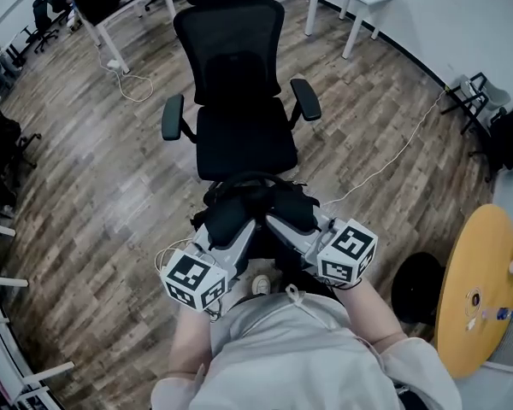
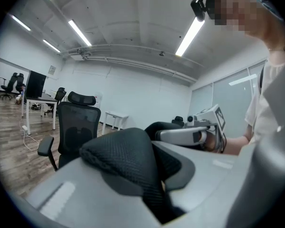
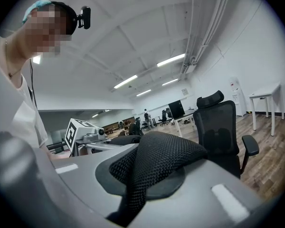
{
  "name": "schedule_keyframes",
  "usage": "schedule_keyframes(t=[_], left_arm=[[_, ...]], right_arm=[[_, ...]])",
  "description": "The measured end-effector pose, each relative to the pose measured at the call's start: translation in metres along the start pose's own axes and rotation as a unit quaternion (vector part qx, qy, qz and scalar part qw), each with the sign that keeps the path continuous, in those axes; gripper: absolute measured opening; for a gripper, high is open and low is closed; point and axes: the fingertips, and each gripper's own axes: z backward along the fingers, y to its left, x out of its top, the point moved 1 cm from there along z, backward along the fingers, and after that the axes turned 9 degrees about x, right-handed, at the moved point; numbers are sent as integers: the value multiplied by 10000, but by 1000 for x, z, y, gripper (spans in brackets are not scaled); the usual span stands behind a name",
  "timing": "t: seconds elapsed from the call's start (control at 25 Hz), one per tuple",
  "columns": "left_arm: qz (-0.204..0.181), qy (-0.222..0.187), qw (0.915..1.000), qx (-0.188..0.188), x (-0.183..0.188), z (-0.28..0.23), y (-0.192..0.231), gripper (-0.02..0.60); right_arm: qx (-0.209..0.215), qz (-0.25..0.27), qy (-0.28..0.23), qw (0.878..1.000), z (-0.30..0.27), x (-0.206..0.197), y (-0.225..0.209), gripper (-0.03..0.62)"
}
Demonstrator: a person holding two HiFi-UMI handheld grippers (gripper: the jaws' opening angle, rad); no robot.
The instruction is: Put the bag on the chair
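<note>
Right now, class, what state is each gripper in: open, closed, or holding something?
Left gripper: closed, holding the black mesh of the bag.
Right gripper: closed, holding the same bag's black mesh.

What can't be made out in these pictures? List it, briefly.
- Bag, head view: lower part hidden by left gripper, right gripper.
- Bag, both gripper views: only a mesh fold in the jaws shows.
- Chair base, head view: hidden under seat.
- Items on yellow table: too small.
</note>
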Motion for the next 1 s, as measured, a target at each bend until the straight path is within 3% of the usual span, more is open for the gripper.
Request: schedule_keyframes(t=[0.64, 1.0], left_arm=[[279, 4, 9961, 837, 54, -153, 87, 52], [140, -146, 9937, 1106, 97, -223, 125, 51]], right_arm=[[967, 160, 201, 9950, -33, 60, -178, 26], [1400, 613, 212, 9880, -45, 109, -260, 26]])
